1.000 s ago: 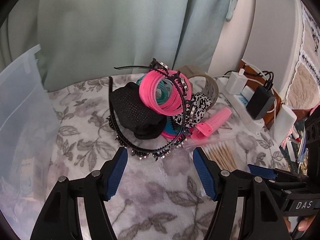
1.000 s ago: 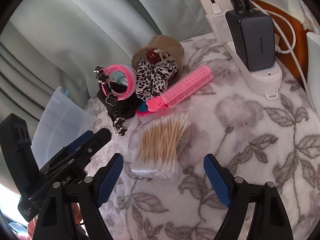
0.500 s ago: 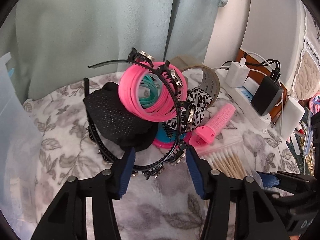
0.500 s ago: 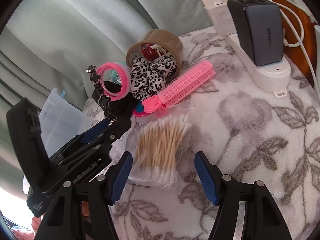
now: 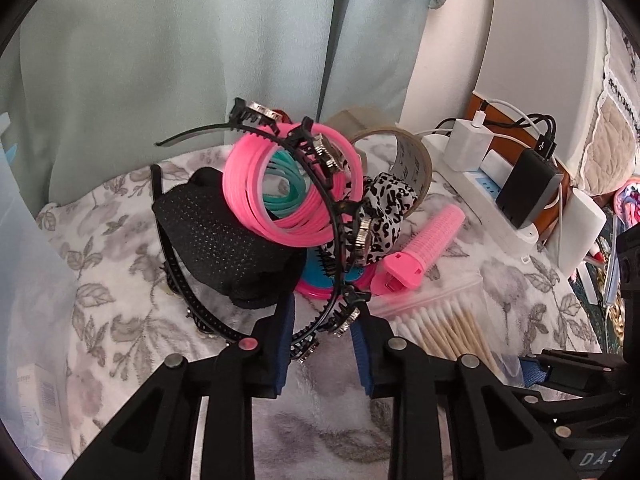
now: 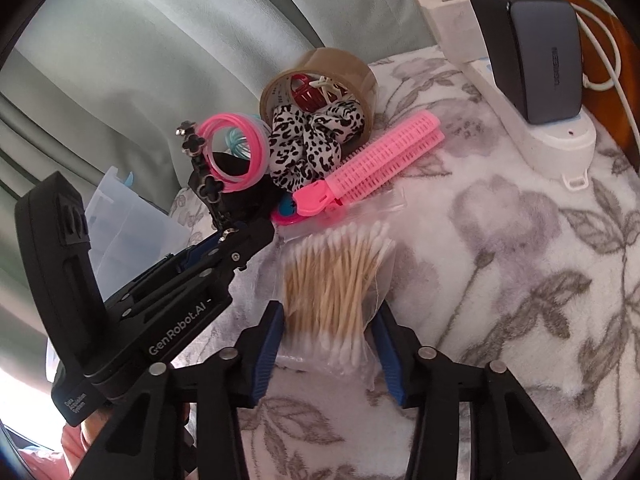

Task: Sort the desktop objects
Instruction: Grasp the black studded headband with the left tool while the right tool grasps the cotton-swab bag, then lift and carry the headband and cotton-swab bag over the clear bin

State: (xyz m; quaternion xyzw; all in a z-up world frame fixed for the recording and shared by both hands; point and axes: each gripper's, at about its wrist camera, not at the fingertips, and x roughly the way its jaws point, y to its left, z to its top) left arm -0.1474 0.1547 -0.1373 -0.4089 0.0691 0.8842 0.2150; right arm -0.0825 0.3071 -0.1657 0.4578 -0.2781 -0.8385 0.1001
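Fingers of the left gripper (image 5: 324,336) are closing around the near curve of the black studded headband (image 5: 344,240), which is sitting between the blue pads; whether the pads are already pressing on it cannot be told. That headband is arching up and away from the jaws, over the pink bangles (image 5: 276,188) and toward the curtain, so its band is crossing the gap roughly from left to right at the fingertips while its open ends are pointing far and left. A second black band (image 5: 188,292) is lying flat to the left of it, under the black mesh cloth (image 5: 224,236).

Fingers of the right gripper (image 6: 328,344) are closing too, straddling the near end of the bag of cotton swabs (image 6: 336,276). One pad is on each side of the bag, at the film or almost there. The swabs' long axis is running near to far, straight out along the fingers, with the far tips fanning toward the pink hair roller clip (image 6: 376,164).

Each hand is nearer its own item: the headband lies to the left, the swab bag to the right, just beside each other on the floral cloth (image 6: 520,280). Lifting the headband will probably drag the bangles hanging inside its arch.
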